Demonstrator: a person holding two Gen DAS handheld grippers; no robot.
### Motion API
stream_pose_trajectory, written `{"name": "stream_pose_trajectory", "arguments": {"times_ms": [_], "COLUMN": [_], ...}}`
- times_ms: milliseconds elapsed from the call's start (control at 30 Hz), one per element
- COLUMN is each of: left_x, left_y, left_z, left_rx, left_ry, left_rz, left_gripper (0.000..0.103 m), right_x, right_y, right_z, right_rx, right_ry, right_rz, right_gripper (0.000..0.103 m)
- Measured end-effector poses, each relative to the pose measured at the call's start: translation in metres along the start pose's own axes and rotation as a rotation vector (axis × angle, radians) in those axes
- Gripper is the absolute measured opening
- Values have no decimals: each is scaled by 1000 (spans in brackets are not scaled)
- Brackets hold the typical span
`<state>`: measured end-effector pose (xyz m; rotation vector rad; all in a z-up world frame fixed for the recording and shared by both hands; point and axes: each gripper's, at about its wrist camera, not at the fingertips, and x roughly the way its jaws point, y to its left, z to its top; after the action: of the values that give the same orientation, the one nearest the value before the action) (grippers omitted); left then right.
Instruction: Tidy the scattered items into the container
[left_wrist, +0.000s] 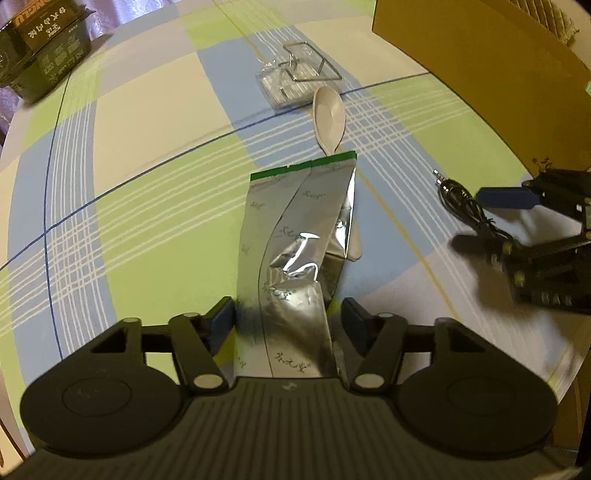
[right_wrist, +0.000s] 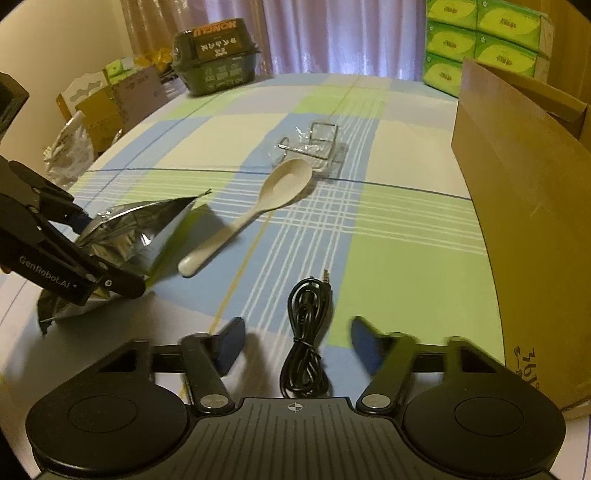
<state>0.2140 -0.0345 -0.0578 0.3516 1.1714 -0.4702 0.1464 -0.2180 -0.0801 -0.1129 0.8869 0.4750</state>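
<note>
Left claw (left_wrist: 286, 314): clenched on the silver foil pouch (left_wrist: 295, 243), which is held raised and tilted above the table (left_wrist: 147, 184).
Right claw (right_wrist: 297, 339): released, jaws spread to either side of the coiled black audio cable (right_wrist: 306, 332), which lies on the table.
Spoon (right_wrist: 255, 214): white, lying flat just beyond the pouch.
Wire stand (right_wrist: 317, 144): seen on clear packaging behind the spoon bowl.
Cardboard box (right_wrist: 517, 206): open, standing at the table's right edge.

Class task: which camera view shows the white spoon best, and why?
The right wrist view: the whole white spoon, bowl to handle tip, lies unobstructed on the tablecloth. In the left wrist view the silver foil pouch hides most of its handle.
</note>
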Motion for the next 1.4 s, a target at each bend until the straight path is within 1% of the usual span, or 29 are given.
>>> {"name": "stream_pose_trajectory", "arguments": {"times_ms": [33,67,100,167,267,667,833,867,900,933,1000,1100,1200,1400], "left_x": [1,1,1,-1,-7,-48,-65,-67,-69,-72,-76,-79,-80,-77], "left_y": [0,-1,-2,-1,-2,-12,-23,-25,-28,-31,-35,-42,-44,-37], "left_z": [0,-1,-2,-4,-5,-26,-34,-35,-36,-37,-39,-41,-44,-45], "left_rx": [7,19,24,23,19,4,-10,-14,-18,-22,-26,-27,-37,-57], "left_ry": [4,4,-1,-8,-19,-47,-67,-71,-76,-81,-90,-98,-101,-95], "left_rz": [5,17,17,15,22,7,0,-4,-8,-14,-19,-21,-21,-19], "left_gripper": [53,51,51,44,37,36,36,36,36,36,36,36,36,36], "right_x": [1,1,2,2,-2,-45,-62,-66,-69,-72,-78,-79,-80,-64], "right_y": [1,1,3,4,2,13,19,20,20,20,20,21,22,20], "right_z": [0,0,0,-1,-3,-11,-15,-16,-16,-17,-19,-22,-27,-28], "right_rx": [-12,-28,-50,-78,-56,19,25,26,28,29,29,24,14,40], "right_ry": [-2,-5,-9,-10,-8,-45,-63,-67,-70,-73,-81,-69,-75,-67], "right_rz": [-8,-15,-29,-42,-27,12,9,8,8,6,-5,-11,-28,-17], "right_gripper": [51,36,24,23,23,22,22,11,9,3,3,3,4,4]}}
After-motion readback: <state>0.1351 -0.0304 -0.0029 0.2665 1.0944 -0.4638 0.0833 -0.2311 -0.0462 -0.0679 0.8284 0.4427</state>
